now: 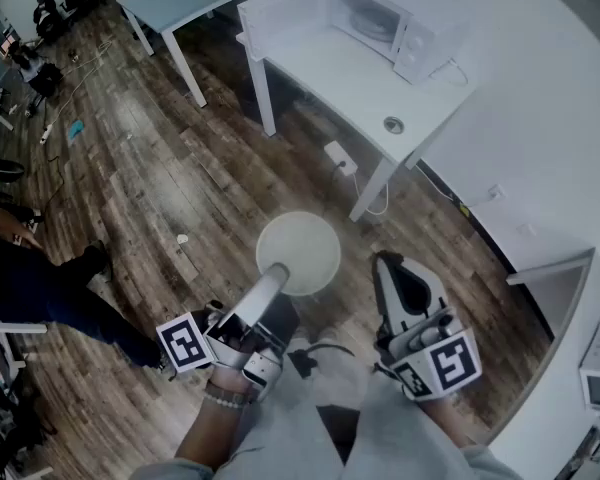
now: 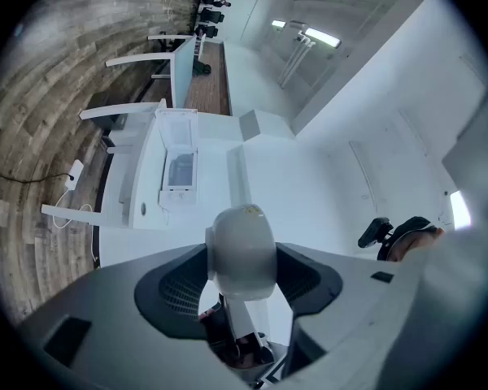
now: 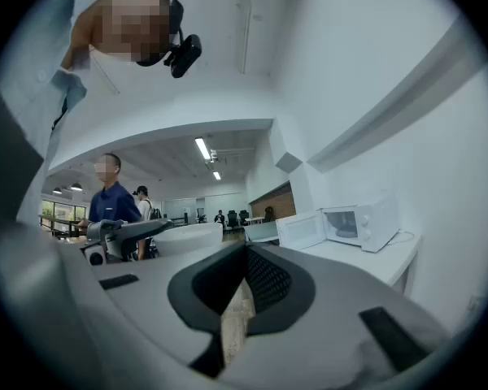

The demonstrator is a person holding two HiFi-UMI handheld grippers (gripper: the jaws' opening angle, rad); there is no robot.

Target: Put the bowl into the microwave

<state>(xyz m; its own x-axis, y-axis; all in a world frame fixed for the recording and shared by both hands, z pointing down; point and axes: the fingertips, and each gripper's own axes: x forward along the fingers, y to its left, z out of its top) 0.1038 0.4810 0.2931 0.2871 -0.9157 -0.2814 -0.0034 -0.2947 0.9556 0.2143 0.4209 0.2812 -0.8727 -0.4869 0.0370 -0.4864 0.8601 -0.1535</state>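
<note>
a white bowl is held by its rim in the fingers of the left gripper, above the wood floor at the centre of the head view. the right gripper is seen at 4 o'clock from the bowl, its fingers pressed together with nothing between them. the white microwave is set on a white bench at 1 o'clock, well apart from the bowl, with its door swung open.
</note>
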